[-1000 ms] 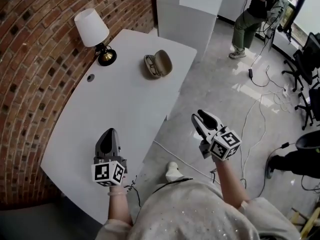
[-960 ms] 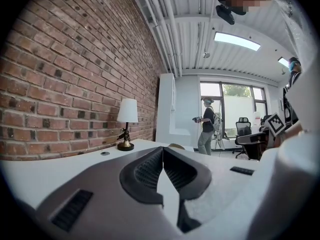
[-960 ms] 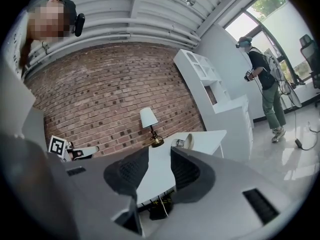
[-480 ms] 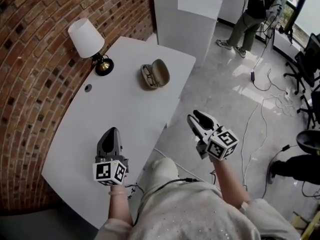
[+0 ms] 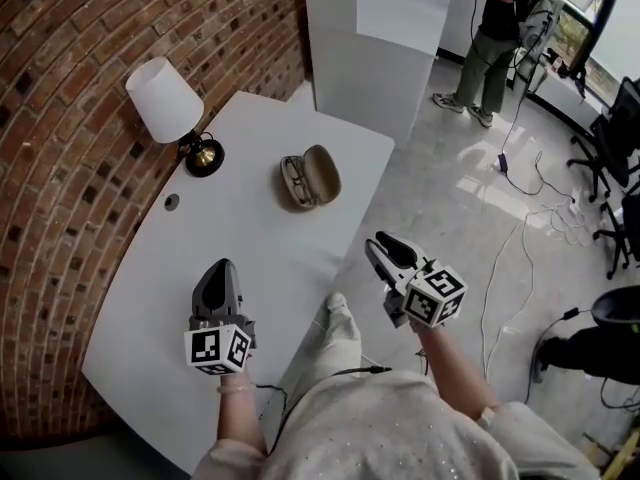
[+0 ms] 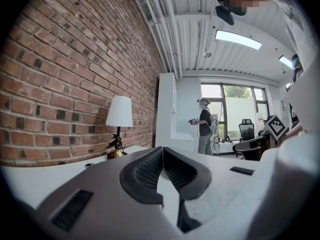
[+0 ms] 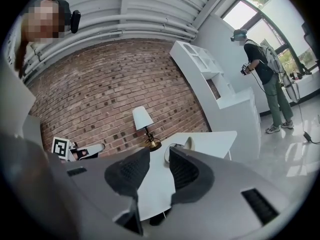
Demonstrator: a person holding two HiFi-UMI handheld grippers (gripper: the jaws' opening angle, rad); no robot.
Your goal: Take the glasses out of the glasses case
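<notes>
An open tan glasses case (image 5: 312,177) lies on the white table (image 5: 240,238), towards its far right edge. Dark-framed glasses (image 5: 293,176) rest in its left half. My left gripper (image 5: 221,268) hovers over the table's near part, well short of the case, jaws shut on nothing. My right gripper (image 5: 384,248) hangs over the floor just off the table's right edge; its jaws are open and closing, with nothing between them. In the right gripper view the case (image 7: 180,145) peeks out beyond the jaws of the right gripper (image 7: 159,156). The left gripper view shows the left gripper (image 6: 161,151) but not the case.
A white-shaded lamp (image 5: 166,104) on a brass base stands at the table's far left by the brick wall (image 5: 70,118). A cable hole (image 5: 171,202) sits near it. A white cabinet (image 5: 375,38) stands behind the table. Another person (image 5: 495,28) stands at the back right; cables (image 5: 520,218) trail on the floor.
Both grippers have moved forward towards the table, and the case and lamp appear nearer. The right gripper has shifted left towards the table's edge, its jaws slightly narrower.
</notes>
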